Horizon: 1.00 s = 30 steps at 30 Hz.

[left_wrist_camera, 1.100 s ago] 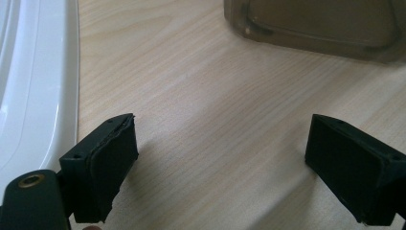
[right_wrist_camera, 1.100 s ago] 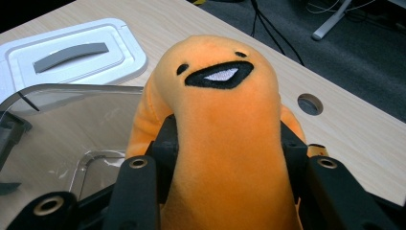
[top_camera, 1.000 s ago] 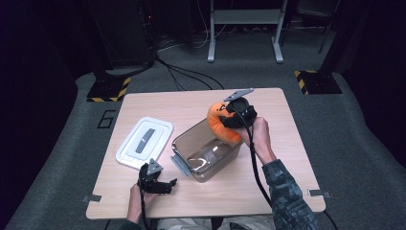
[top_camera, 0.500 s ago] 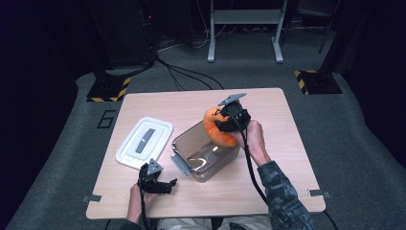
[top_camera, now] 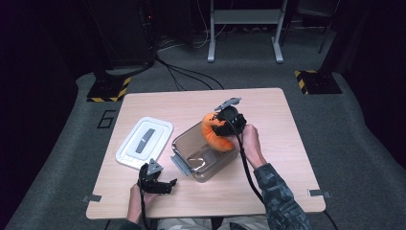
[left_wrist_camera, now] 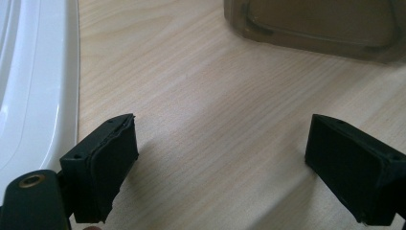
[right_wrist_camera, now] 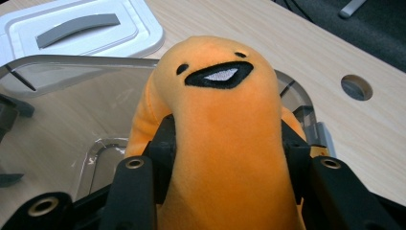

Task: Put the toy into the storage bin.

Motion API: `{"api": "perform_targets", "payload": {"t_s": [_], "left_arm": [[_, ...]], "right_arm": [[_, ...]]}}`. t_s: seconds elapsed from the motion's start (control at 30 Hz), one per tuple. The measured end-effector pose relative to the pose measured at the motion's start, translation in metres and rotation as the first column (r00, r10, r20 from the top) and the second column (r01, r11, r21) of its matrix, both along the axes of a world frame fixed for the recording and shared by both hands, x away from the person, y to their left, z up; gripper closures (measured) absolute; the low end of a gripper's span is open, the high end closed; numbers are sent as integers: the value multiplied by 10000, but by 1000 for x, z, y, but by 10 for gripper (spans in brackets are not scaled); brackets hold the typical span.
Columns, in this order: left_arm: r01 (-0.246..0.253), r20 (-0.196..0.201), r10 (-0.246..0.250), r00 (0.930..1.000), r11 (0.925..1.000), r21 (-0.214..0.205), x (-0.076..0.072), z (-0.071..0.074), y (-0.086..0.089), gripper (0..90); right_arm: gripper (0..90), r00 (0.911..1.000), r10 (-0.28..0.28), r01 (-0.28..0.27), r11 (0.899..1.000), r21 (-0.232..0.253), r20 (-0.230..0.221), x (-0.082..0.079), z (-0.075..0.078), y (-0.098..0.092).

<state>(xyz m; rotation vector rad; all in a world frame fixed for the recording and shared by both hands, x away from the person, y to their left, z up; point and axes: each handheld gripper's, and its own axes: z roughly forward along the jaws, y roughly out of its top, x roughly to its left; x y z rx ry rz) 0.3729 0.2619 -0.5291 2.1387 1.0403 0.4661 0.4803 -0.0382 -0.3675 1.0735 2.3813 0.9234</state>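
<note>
plush's stitched face [right_wrist_camera: 218, 74] — right gripper view alone

table [top_camera: 287, 163] layout, high view: open container [top_camera: 203, 155] near the centre. lid [top_camera: 144, 142] lies flat just left of it, apart, closer to the left edge. plush toy [top_camera: 218, 136] sits at the container's far right rim, partly inside, with the right gripper [top_camera: 225, 125] clamped on it from the right. left gripper [top_camera: 165, 184] rests at the near edge, in front of the lid and left of the container's near corner, nothing between its jaws.
</note>
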Motion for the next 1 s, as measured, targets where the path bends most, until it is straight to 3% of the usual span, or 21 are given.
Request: {"api": "perform_targets", "payload": {"t_s": [0.43,0.6,1.0], "left_arm": [[-39,7,39,10000,10000,-54,0,0,0,105],[-41,11,41,10000,10000,-53,0,0,0,105],[-99,104,100,9999,9999,-93,0,-1,-1,105]], "right_arm": [[512,9993,-137,132,9998,-162,-342,4,-14,2],[497,9970,-231,210,9994,-283,-733,7,-18,4],[441,9849,-443,261,9936,-1097,-1676,21,-28,12]]}}
